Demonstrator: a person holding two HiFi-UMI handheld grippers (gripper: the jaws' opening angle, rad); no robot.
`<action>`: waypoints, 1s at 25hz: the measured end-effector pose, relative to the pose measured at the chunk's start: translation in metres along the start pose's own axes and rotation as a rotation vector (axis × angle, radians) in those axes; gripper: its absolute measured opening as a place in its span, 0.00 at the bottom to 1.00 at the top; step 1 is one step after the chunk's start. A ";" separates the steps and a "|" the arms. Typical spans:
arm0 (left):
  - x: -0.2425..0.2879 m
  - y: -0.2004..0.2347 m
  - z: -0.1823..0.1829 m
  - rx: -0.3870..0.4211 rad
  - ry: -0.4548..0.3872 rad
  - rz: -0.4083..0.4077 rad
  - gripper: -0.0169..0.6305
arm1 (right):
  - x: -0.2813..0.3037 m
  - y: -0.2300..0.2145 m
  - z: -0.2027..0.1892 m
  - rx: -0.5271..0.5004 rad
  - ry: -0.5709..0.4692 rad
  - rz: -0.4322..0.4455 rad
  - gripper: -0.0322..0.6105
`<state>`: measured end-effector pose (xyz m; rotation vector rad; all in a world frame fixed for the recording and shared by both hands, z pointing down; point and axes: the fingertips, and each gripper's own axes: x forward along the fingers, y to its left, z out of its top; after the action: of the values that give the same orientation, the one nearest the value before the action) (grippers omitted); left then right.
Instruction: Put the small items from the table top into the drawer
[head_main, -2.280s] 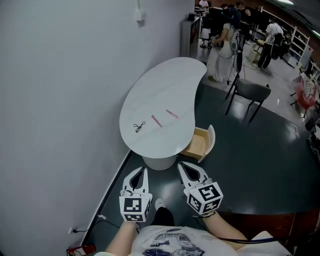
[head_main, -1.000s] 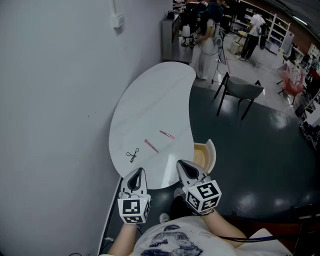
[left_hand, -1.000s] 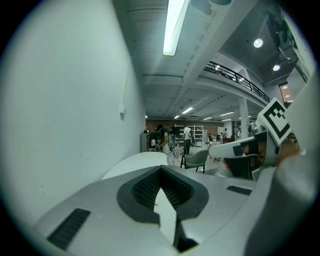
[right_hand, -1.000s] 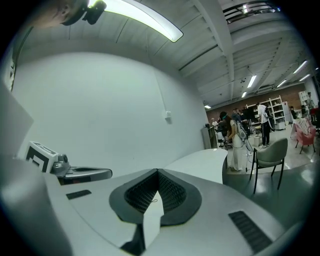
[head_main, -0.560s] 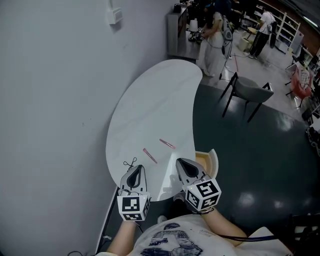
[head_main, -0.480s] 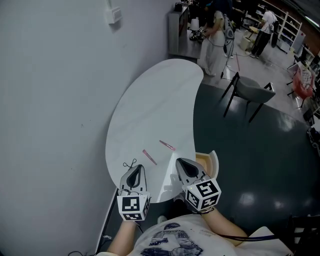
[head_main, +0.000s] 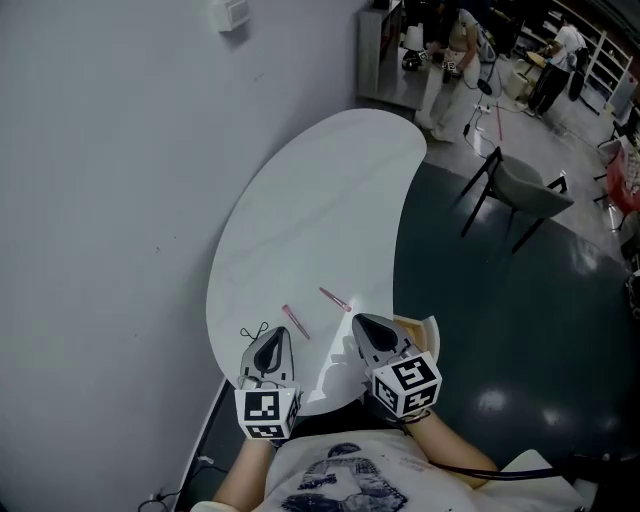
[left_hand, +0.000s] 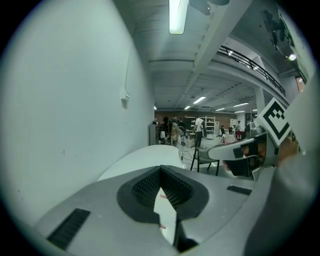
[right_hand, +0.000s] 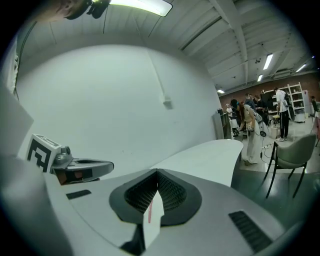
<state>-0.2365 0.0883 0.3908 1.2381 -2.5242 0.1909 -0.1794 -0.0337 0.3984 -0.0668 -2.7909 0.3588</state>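
Observation:
A white kidney-shaped table (head_main: 310, 210) stands against the wall. On its near end lie a small black wire clip (head_main: 251, 331) and two pink sticks (head_main: 295, 321) (head_main: 335, 299). An open wooden drawer (head_main: 416, 327) juts from the table's right side, mostly hidden behind my right gripper. My left gripper (head_main: 278, 333) is shut and empty, its tip just right of the clip. My right gripper (head_main: 358, 320) is shut and empty too, over the table's near right edge beside the drawer. One pink stick (right_hand: 149, 212) shows through the slit below the right jaws.
A grey wall (head_main: 100, 200) runs along the table's left side. A dark chair (head_main: 525, 185) stands on the floor to the right, and people (head_main: 455, 45) and a cabinet (head_main: 385, 50) are at the far end of the room.
Both grippers have come forward from in front of the table to over its near end. They stay shut. The clip and sticks lie where they were.

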 end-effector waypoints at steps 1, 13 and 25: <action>0.003 0.001 -0.001 0.003 0.006 0.003 0.06 | 0.004 -0.004 -0.001 -0.004 0.008 -0.001 0.08; 0.054 0.017 -0.003 0.033 0.054 -0.070 0.06 | 0.048 -0.026 -0.016 -0.022 0.088 -0.042 0.08; 0.097 0.044 -0.037 0.027 0.108 -0.172 0.06 | 0.092 -0.034 -0.048 -0.022 0.153 -0.106 0.09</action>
<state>-0.3176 0.0528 0.4601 1.4086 -2.3177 0.2445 -0.2505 -0.0474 0.4798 0.0463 -2.6344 0.2839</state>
